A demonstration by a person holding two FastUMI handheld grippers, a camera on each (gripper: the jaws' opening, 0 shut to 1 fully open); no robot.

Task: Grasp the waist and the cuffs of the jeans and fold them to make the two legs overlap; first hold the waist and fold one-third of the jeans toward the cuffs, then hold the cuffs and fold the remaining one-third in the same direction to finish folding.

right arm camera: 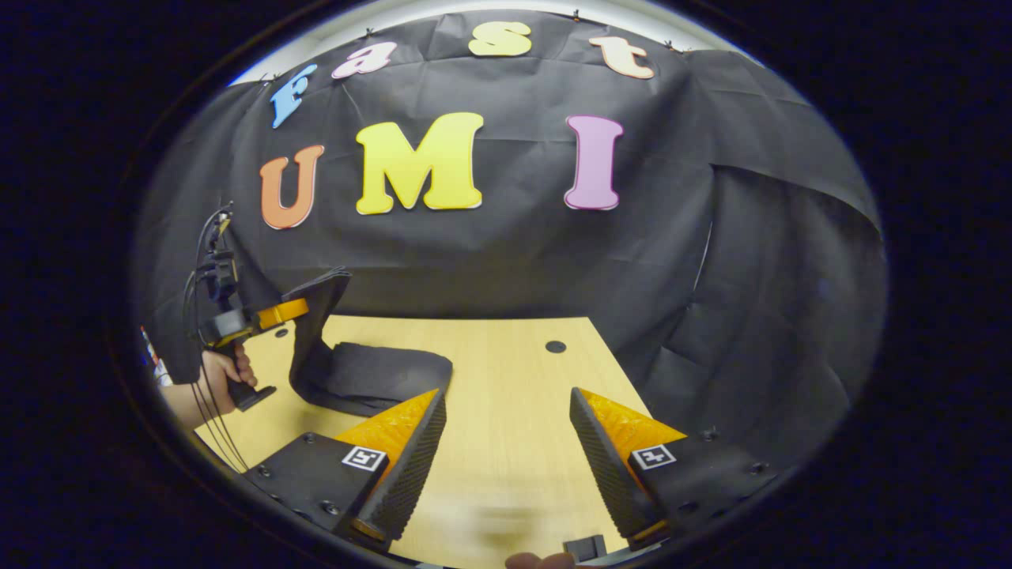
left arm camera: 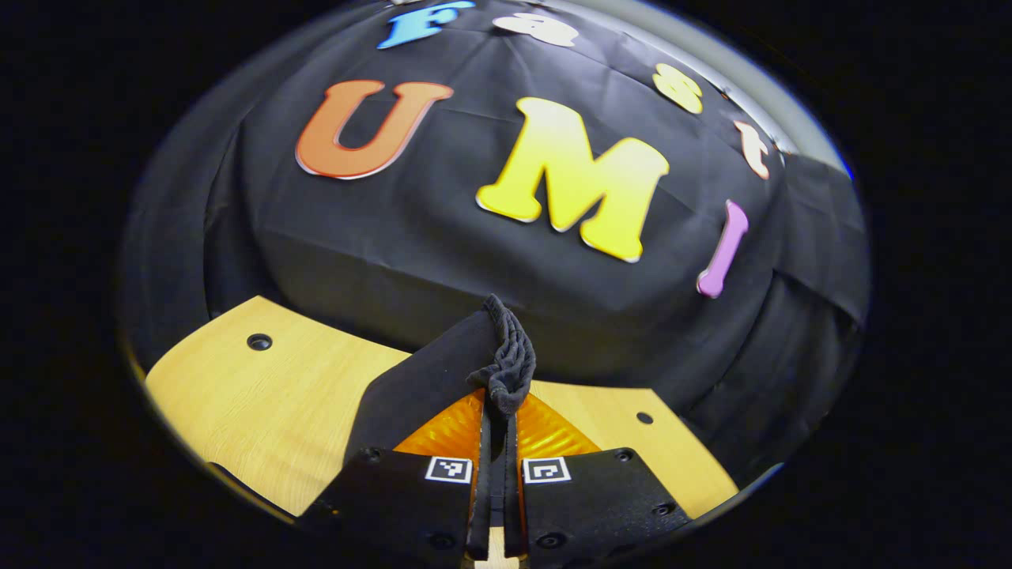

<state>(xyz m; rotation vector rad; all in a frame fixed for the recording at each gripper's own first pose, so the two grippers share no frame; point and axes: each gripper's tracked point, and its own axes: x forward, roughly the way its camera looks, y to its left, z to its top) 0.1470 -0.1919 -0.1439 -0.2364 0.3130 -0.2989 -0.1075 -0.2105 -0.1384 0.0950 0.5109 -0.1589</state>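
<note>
Our left gripper (left arm camera: 496,442) pinches a bunched edge of the jeans (left arm camera: 506,363), lifted off the table (left arm camera: 237,395). Right gripper (right arm camera: 506,442) stands spread, holding nothing. The jeans' bulk lies left of it, nearer our left hand (right arm camera: 221,371); we judge the right must reach leftward.

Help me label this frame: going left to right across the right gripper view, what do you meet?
Hand → left hand-held gripper → jeans → table hole → black cloth wall.

Black cloth wall (right arm camera: 506,253) behind wooden table (right arm camera: 506,379)
</note>
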